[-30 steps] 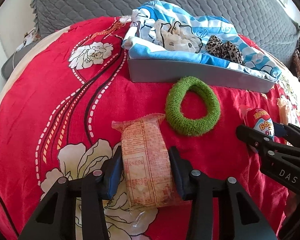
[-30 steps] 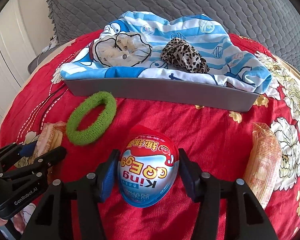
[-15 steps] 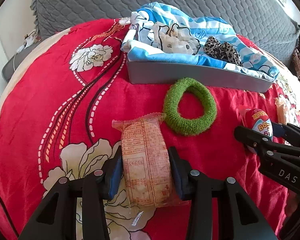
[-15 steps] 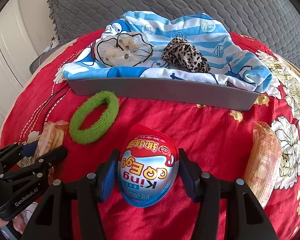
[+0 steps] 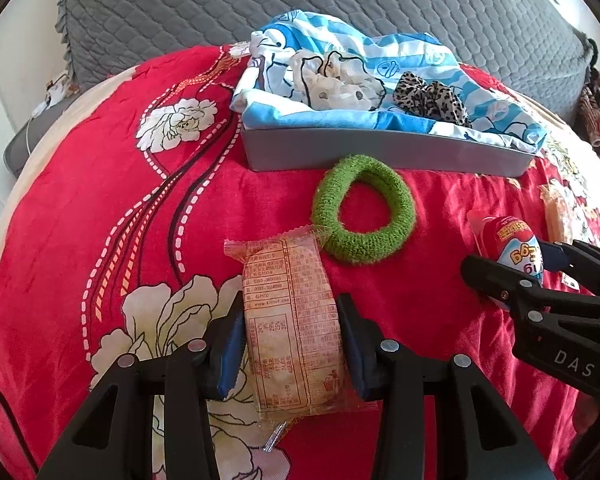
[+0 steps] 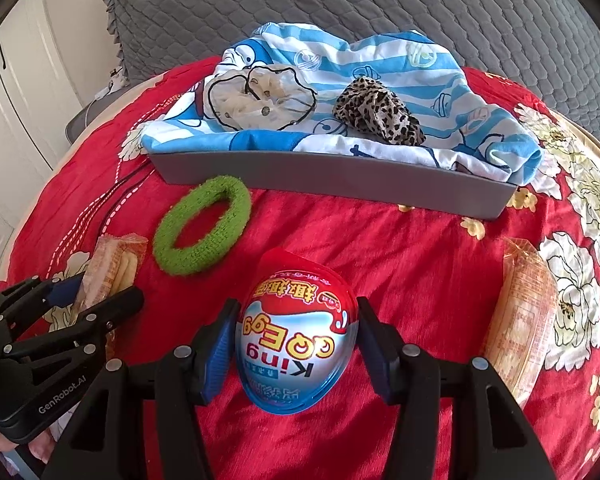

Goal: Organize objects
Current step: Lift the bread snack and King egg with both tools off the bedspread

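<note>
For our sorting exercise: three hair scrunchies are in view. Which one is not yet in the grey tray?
The green scrunchie. It lies on the red blanket in front of the grey tray, while the cream scrunchie and leopard-print scrunchie rest on the cloth inside it.

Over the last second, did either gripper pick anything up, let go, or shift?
Nothing visibly changed. The left gripper stays clamped on the snack packet, the right gripper on the toy egg; the green hair tie and grey tray lie as before.

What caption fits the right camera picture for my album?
Right gripper clamps a toy egg near a green scrunchie and grey tray.
</note>
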### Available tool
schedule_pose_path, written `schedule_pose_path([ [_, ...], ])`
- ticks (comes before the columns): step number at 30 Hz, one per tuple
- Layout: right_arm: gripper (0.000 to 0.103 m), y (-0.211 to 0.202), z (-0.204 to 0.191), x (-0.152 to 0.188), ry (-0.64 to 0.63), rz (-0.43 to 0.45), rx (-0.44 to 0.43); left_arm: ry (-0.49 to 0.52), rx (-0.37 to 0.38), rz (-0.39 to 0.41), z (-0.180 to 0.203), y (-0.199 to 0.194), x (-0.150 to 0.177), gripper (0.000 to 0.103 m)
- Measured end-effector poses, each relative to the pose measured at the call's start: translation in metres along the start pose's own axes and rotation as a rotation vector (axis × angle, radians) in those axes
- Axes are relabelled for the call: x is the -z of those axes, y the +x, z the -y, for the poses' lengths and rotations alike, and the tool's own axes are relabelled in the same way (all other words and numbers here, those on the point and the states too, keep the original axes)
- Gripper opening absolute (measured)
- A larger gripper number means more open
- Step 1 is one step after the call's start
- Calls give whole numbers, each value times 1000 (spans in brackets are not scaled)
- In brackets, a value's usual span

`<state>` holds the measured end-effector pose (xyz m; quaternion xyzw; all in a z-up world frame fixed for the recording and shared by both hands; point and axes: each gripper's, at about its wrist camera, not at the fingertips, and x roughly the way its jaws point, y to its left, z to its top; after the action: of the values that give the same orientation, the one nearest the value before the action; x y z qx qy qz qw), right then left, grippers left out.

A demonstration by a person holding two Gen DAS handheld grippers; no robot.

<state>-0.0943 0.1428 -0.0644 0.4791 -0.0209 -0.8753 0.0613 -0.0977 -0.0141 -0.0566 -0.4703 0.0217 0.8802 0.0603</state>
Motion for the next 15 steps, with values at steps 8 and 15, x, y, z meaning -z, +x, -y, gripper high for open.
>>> schedule_pose_path([
  [8,56,-22,-3,9,-21,10,-1,11,1,18,9,-15,2,45],
  [15,56,-53,-3,13,-24,45,-10,18,-7,55,19,-40,6,45],
])
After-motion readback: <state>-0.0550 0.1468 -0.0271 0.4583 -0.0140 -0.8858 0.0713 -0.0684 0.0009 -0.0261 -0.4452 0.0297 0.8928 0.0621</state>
